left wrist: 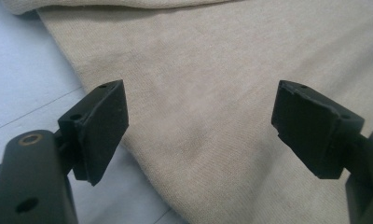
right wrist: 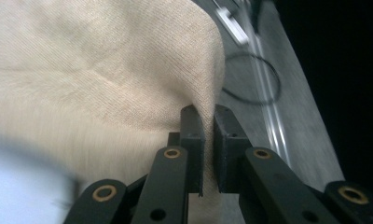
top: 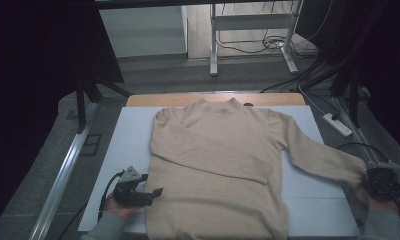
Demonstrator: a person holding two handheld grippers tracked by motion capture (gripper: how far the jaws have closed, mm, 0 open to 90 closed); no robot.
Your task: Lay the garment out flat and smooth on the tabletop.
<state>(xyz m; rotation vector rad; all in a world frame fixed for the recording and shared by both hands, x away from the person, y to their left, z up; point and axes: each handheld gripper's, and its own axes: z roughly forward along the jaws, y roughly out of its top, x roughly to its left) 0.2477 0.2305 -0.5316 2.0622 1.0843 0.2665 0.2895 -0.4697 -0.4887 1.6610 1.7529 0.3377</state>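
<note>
A beige sweater (top: pixel 215 165) lies flat across the middle of the frame on a white sheet (top: pixel 123 150) covering the bench, one sleeve folded over its chest. At lower left the left tool (top: pixel 155 192) rests at the sweater's side edge, jaws spread with nothing between them (knit fabric lies beyond them). At lower right the right tool (top: pixel 370 175) pinches the other sleeve's (top: pixel 323 157) cuff, jaws pressed together on the cloth, past the sheet's edge.

High view dim, cool cast; corners at 10 and 2 o'clock near black. Brightest patch on floor at 12 o'clock. Soft, faint shadows, no glare. Right gripper view motion-blurred, worst at 8 o'clock; sweater (right wrist: pixel 105 79) knit smeared. Left gripper view sharp.
</note>
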